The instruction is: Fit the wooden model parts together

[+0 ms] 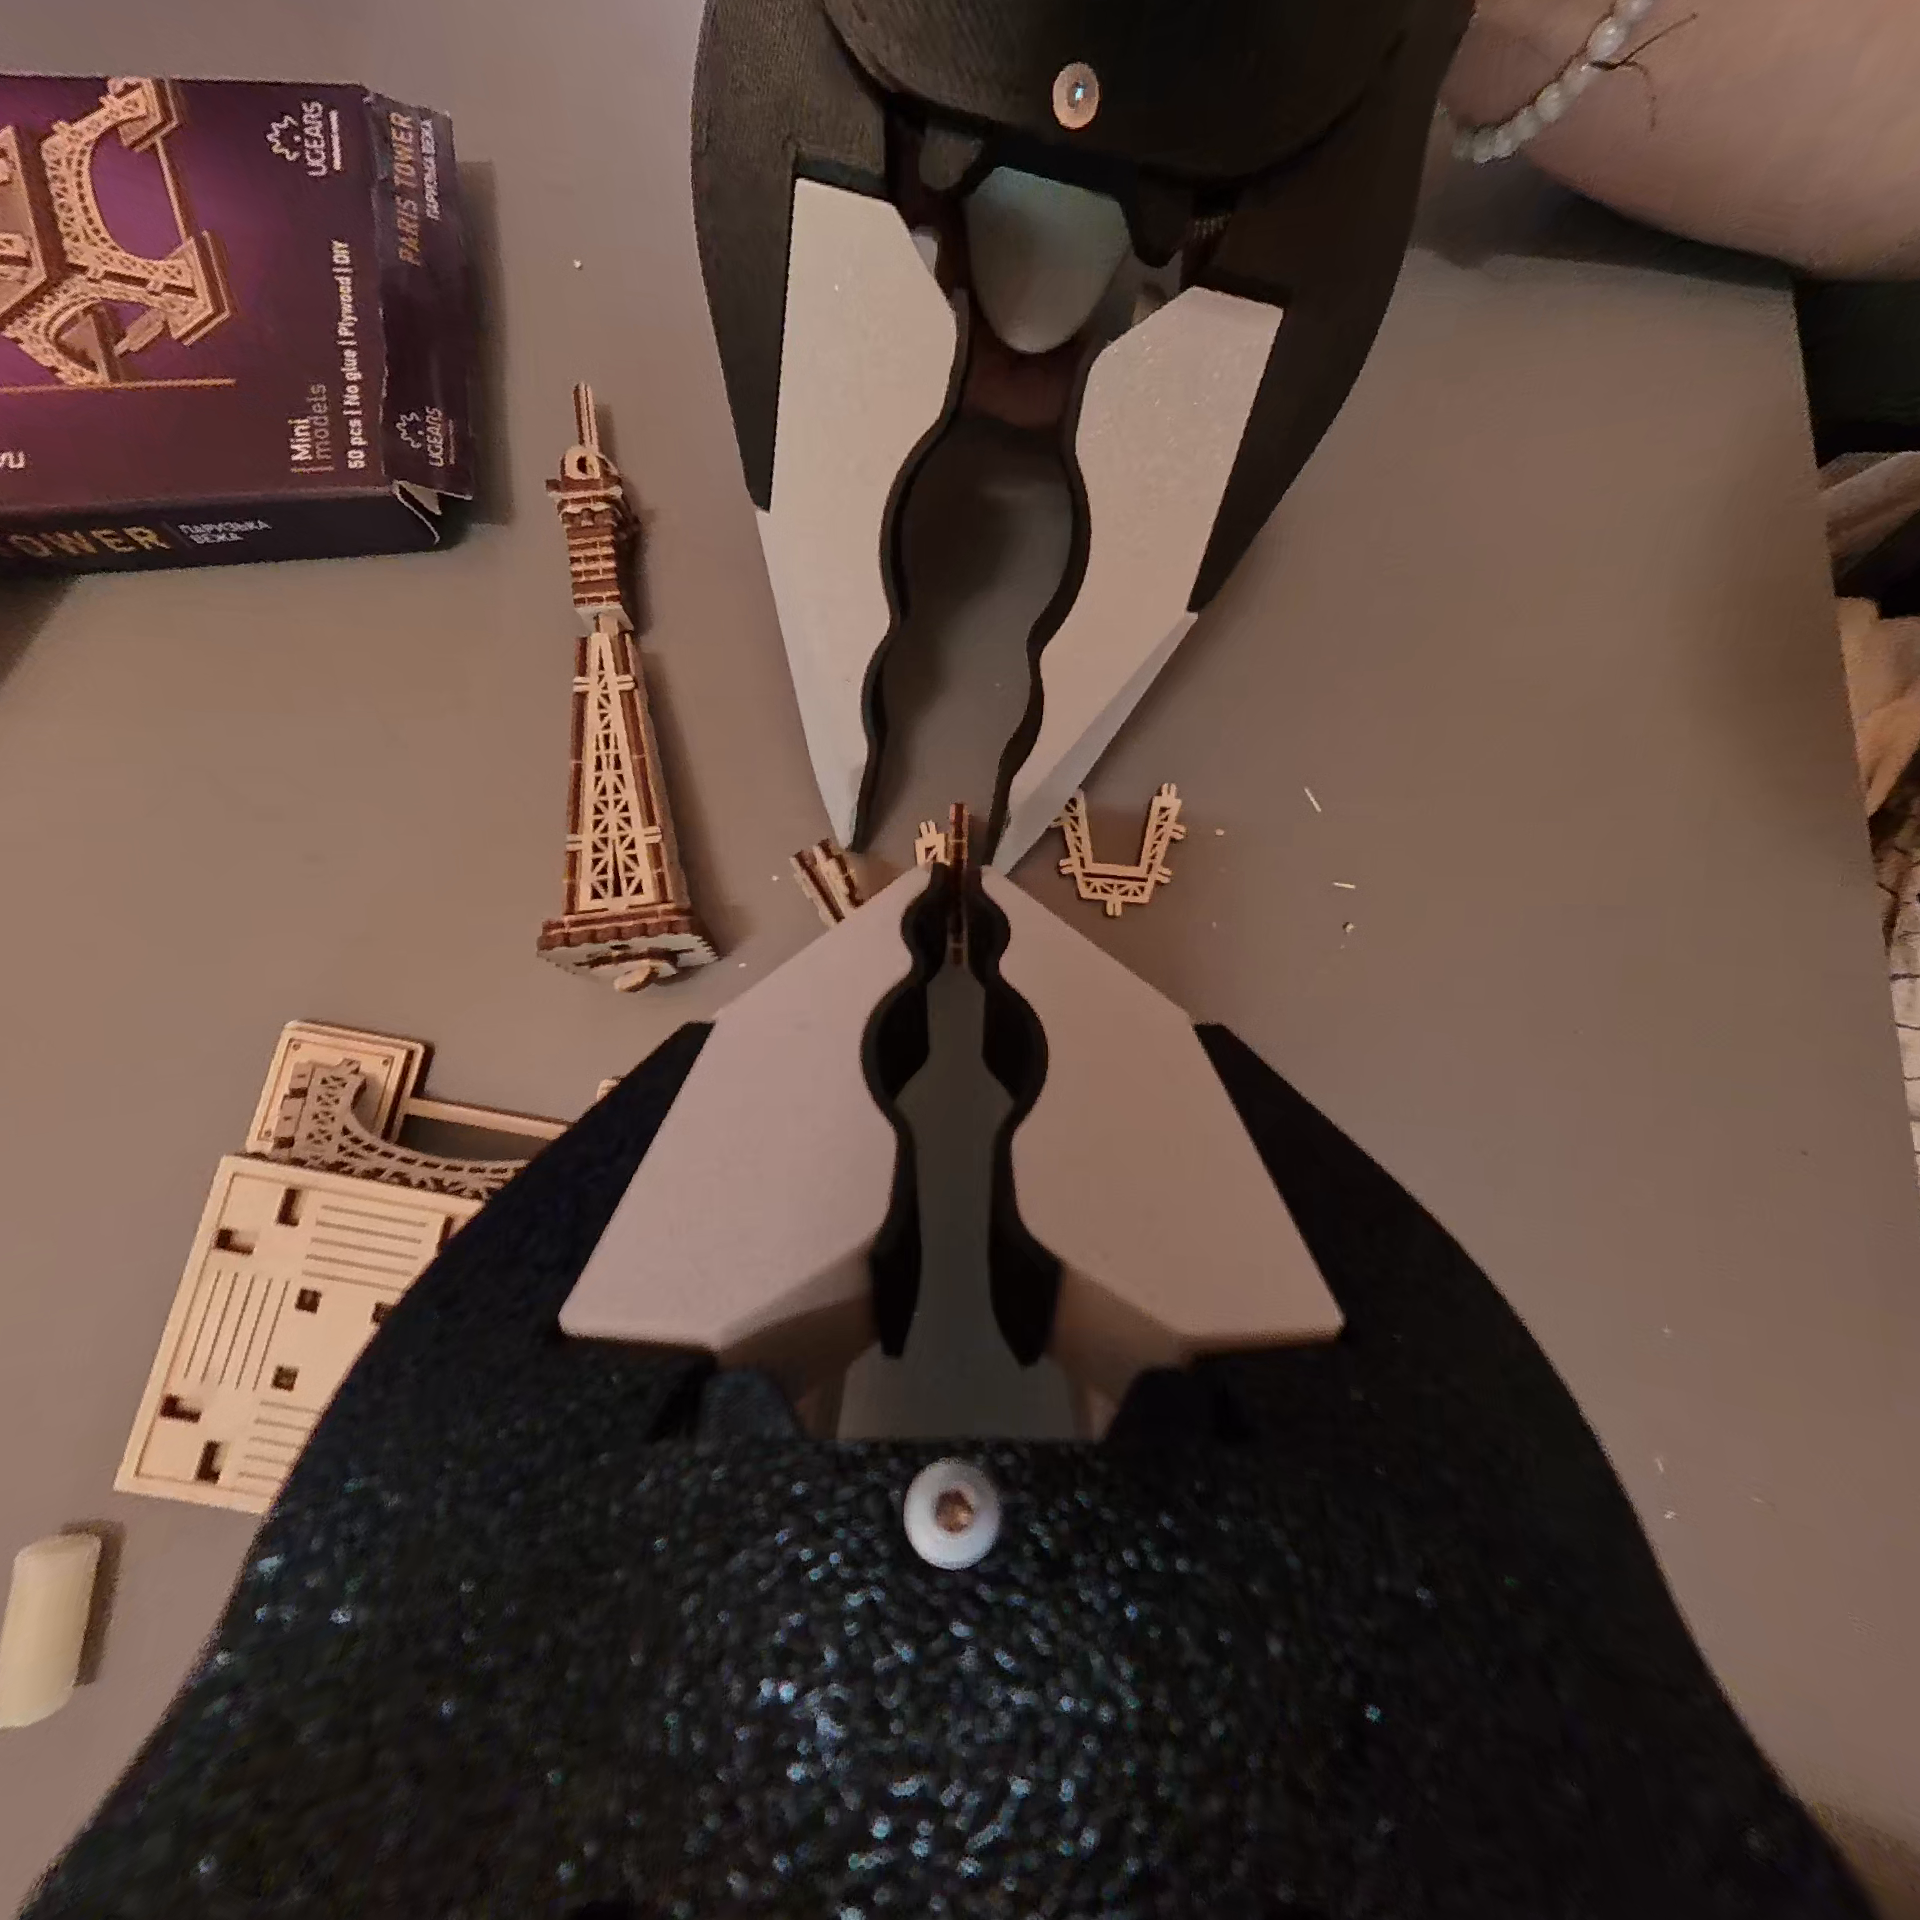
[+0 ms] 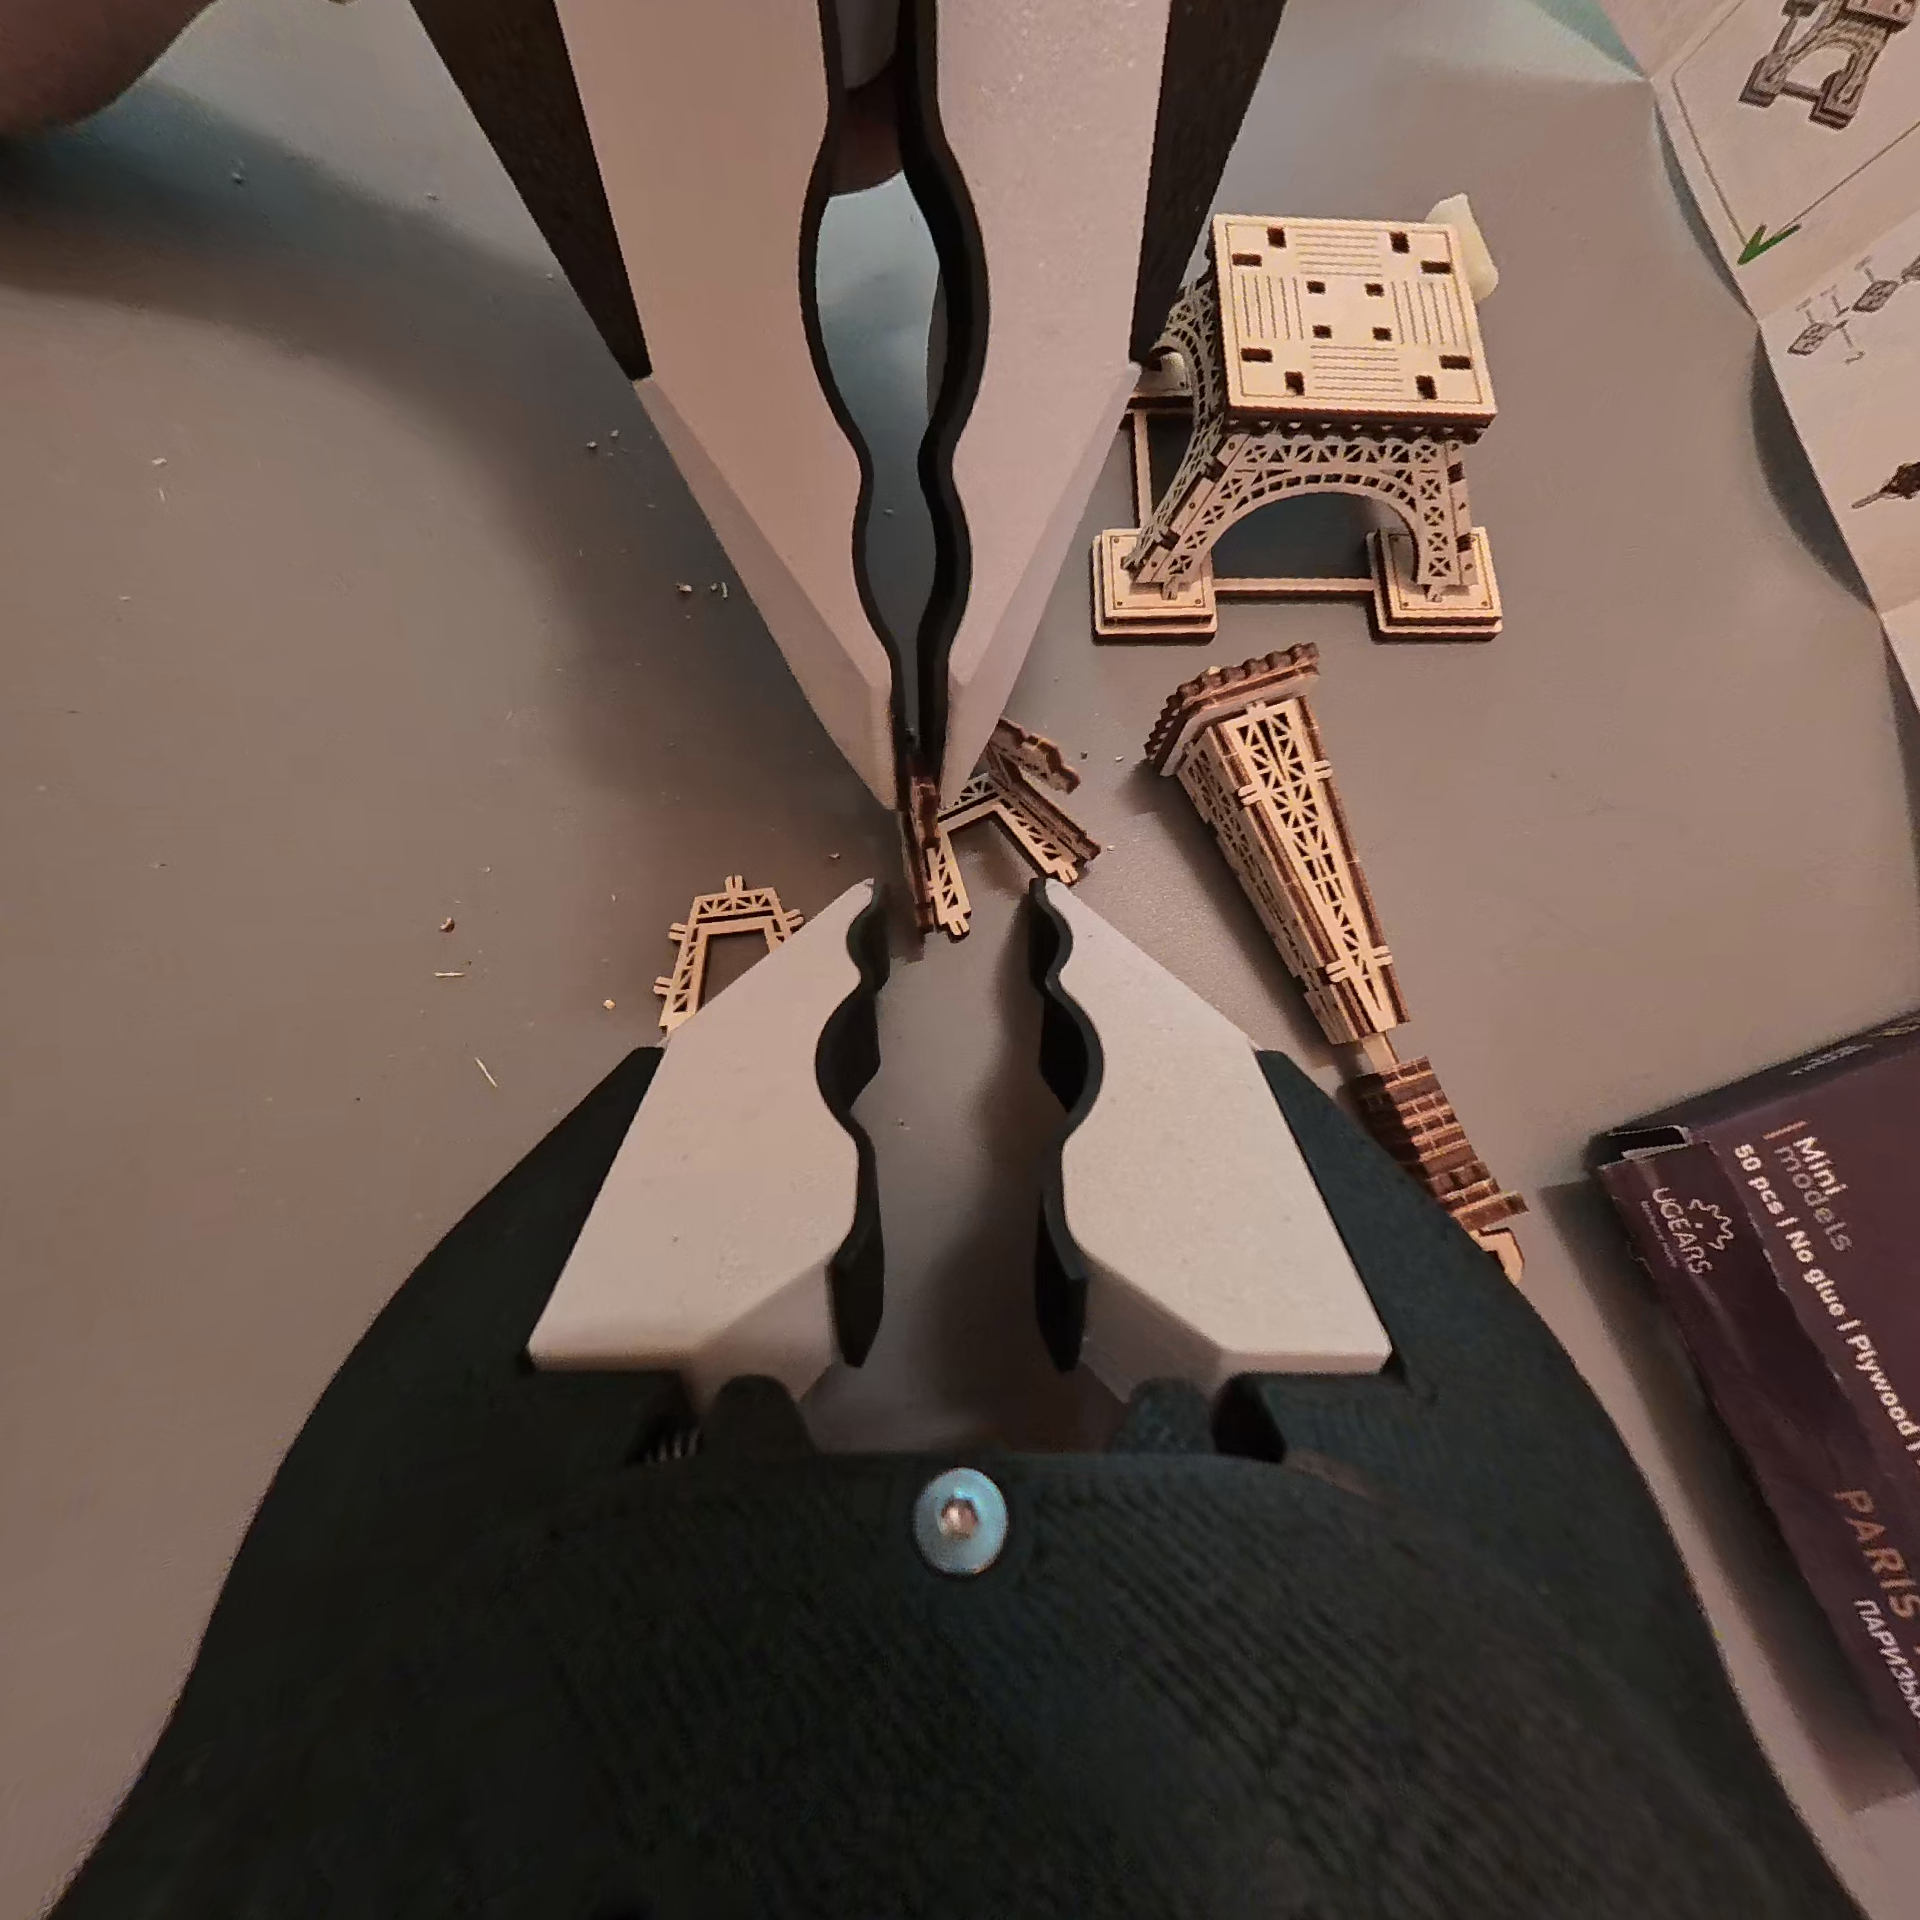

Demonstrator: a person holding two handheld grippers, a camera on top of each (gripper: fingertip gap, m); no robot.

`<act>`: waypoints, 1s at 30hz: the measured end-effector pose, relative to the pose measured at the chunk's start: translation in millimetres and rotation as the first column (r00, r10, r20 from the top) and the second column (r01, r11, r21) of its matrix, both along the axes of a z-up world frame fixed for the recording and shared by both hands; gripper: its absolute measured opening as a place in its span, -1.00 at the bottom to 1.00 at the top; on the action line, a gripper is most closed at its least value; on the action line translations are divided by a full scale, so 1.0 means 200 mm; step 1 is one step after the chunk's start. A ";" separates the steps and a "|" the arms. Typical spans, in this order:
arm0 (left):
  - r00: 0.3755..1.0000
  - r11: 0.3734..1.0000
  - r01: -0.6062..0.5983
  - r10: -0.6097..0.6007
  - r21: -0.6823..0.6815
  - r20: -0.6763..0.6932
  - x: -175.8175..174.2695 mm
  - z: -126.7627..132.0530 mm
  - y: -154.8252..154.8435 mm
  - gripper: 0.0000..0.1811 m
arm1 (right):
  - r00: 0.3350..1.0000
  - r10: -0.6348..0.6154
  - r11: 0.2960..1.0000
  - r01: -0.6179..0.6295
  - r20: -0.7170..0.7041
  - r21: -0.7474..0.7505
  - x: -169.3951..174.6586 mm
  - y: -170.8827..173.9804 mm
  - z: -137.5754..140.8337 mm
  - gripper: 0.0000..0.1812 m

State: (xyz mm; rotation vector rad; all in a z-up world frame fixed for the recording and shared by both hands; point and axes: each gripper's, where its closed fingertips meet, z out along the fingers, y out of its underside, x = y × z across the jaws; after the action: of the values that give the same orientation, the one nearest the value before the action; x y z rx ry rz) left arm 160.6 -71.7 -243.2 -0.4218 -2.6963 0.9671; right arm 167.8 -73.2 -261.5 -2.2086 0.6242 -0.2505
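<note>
While left claw (image 1: 951,883) pinches lattice piece (image 2: 935,883), right claw (image 2: 956,904) gapes.

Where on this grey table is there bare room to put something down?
The widest bare patch of the table lies beside the loose arch piece, holding only wood crumbs. It is crowded on the other side: the tower base, the spire, the purple box and the leaflet sit close together.
</note>
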 end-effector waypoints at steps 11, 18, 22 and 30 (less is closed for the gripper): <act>1.000 1.000 0.001 -0.001 -0.008 -0.011 0.00 0.00 0.00 -0.99 | 1.000 0.022 1.000 -0.022 0.009 -0.007 -0.01 0.01 0.00 -0.78; 1.000 1.000 -0.002 0.002 -0.012 -0.007 0.01 0.00 0.00 -0.99 | 1.000 0.018 1.000 -0.018 0.005 -0.004 -0.01 0.01 0.00 -0.79; 1.000 1.000 -0.001 0.000 -0.021 -0.016 0.00 0.01 -0.01 -0.99 | 1.000 0.009 1.000 -0.009 0.006 -0.005 -0.01 0.00 0.00 -0.83; 1.000 1.000 -0.001 0.001 -0.004 -0.016 -0.01 0.00 -0.01 -0.99 | 1.000 0.025 1.000 -0.025 0.001 -0.001 -0.02 0.01 0.00 -0.77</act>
State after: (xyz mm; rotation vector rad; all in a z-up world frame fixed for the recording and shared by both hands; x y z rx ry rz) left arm 159.0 -73.4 -244.1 -0.4119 -2.6814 0.9724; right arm 164.4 -71.2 -261.5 -2.2153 0.5958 -0.2387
